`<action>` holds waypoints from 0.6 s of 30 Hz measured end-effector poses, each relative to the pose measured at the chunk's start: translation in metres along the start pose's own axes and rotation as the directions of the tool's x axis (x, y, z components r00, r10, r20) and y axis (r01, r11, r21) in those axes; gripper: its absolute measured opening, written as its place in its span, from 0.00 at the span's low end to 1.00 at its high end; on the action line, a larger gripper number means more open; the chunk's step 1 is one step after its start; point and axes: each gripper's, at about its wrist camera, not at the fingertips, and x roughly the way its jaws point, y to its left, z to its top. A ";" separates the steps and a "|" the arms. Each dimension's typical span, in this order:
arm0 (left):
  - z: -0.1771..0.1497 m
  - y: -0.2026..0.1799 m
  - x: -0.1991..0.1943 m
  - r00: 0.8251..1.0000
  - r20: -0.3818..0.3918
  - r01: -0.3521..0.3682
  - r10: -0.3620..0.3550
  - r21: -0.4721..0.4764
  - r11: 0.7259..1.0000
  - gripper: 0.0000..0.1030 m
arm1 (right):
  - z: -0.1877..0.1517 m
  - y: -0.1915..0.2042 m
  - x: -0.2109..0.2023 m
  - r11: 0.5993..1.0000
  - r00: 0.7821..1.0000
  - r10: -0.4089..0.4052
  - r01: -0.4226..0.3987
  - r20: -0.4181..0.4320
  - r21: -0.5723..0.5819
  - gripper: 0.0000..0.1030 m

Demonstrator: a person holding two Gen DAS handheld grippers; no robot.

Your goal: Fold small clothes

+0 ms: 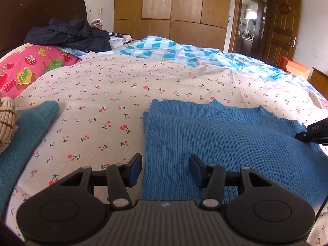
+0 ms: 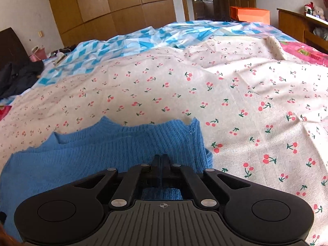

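- At the far left of the left wrist view, a teal knitted garment [image 1: 24, 135] lies on the bed's cream cherry-print sheet [image 1: 114, 94] with a cream brown-striped ribbed knit [image 1: 7, 121] touching its left edge. Whether these are folded or waiting, I cannot tell.
- The left hand-held gripper [image 1: 165, 169] is released, its blue-padded fingers wide apart and holding nothing. It hovers at the near left edge of the bright blue ribbed knitted sweater [image 1: 215, 143], one finger over the sheet, the other over the knit.
- The blue sweater lies mostly flat in the middle of the bed, neckline at its far edge. Its left side looks straight and doubled, so a first side fold may be done, though this is a judgement.
- The right hand-held gripper [image 2: 162, 165] is clenched, fingers pressed together on the sweater's right side, where the fabric [image 2: 196, 143] stands raised and bunched. It appears to pinch a layer of the knit.
- Likely left: bringing the right side over, then folding the sweater in half.
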 end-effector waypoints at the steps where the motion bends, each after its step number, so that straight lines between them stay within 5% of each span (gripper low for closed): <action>1: 0.000 0.000 0.001 1.000 -0.008 -0.002 0.002 -0.001 1.000 0.53 | 0.000 -0.002 0.003 1.000 1.000 -0.004 0.004 -0.011 -0.005 0.00; 10: -0.001 0.014 -0.001 0.999 -0.053 -0.005 0.002 -0.070 0.998 0.54 | -0.008 -0.018 -0.034 0.999 0.997 0.024 -0.026 0.071 0.033 0.06; 18: -0.004 0.005 -0.006 0.999 -0.041 -0.028 0.028 -0.010 1.000 0.54 | -0.020 -0.046 -0.028 0.996 1.000 -0.013 0.012 0.015 0.087 0.00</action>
